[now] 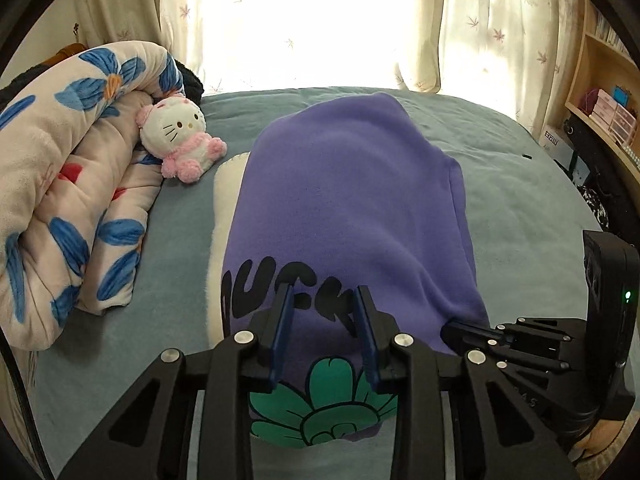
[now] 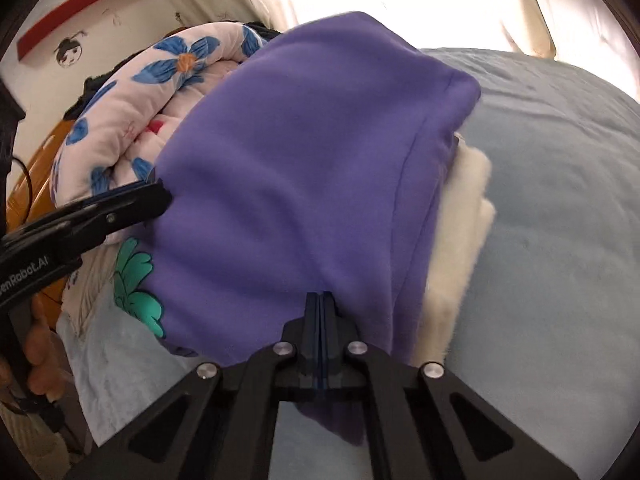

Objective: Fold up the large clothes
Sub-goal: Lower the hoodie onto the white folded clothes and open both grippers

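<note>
A purple sweatshirt [image 1: 352, 184] [image 2: 300, 160] with black letters and a green flower print lies on the bed, over a white fleecy layer [image 1: 224, 184] [image 2: 460, 240]. My left gripper [image 1: 324, 294] [image 2: 162, 192] has its jaws narrowly apart with a thick fold of the printed near edge pinched between the blue pads. My right gripper [image 2: 320, 296] [image 1: 450, 328] is shut tight on the purple cloth at the near right edge. The top layer hangs raised between the two grippers like a tent.
A rolled floral quilt [image 1: 72, 184] [image 2: 132, 120] and a white-and-pink cat plush [image 1: 180, 136] lie at the left of the blue-grey bed sheet [image 1: 520, 200]. Curtains hang behind, and a wooden shelf [image 1: 600, 100] stands at the right. A person's hand [image 2: 40, 328] holds the left gripper.
</note>
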### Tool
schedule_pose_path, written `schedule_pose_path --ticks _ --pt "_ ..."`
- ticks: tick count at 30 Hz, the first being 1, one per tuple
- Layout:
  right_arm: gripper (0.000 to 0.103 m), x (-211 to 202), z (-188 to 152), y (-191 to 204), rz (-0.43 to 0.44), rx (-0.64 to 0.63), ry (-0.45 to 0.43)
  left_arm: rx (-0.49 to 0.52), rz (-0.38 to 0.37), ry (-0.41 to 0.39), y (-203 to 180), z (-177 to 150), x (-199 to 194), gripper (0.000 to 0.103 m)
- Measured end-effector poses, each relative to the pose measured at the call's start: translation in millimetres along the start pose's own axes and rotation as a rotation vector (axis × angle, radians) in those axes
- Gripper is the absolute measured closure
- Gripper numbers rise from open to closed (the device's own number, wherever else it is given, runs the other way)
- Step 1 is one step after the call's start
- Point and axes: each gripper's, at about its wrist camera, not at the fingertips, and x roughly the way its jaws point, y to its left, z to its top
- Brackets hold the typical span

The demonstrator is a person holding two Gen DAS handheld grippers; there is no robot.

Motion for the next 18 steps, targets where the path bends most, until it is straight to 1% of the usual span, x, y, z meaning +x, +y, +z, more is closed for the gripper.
schedule_pose_path --ticks 3,4,6,8,9,15,18 --pt "0.103 -9 -2 7 -0.035 -0.028 0.0 0.021 0.043 -0.01 -8 0 -2 0.073" --pt "0.103 -13 -4 10 -0.045 -0.042 0.003 0.02 0.05 -0.012 -9 0 -3 0.07" --pt "0.102 -19 -8 15 -0.066 -0.066 0.013 0.017 0.058 -0.009 -10 -1 -5 0.06" --pt "0.1 -29 -12 17 -0.078 -0.07 0.018 0.004 0.072 0.0 -13 -5 -10 0.027" --pt "0.1 -34 -14 17 -0.082 -0.069 0.02 -0.003 0.081 0.001 -13 -7 -13 0.023" --pt "0.1 -78 -31 16 -0.11 -0.07 0.02 -0.02 0.066 0.01 -24 -26 -44 0.022" --pt "0.099 -101 -38 18 -0.116 -0.055 0.028 -0.039 0.052 0.016 -32 -36 -70 0.022"
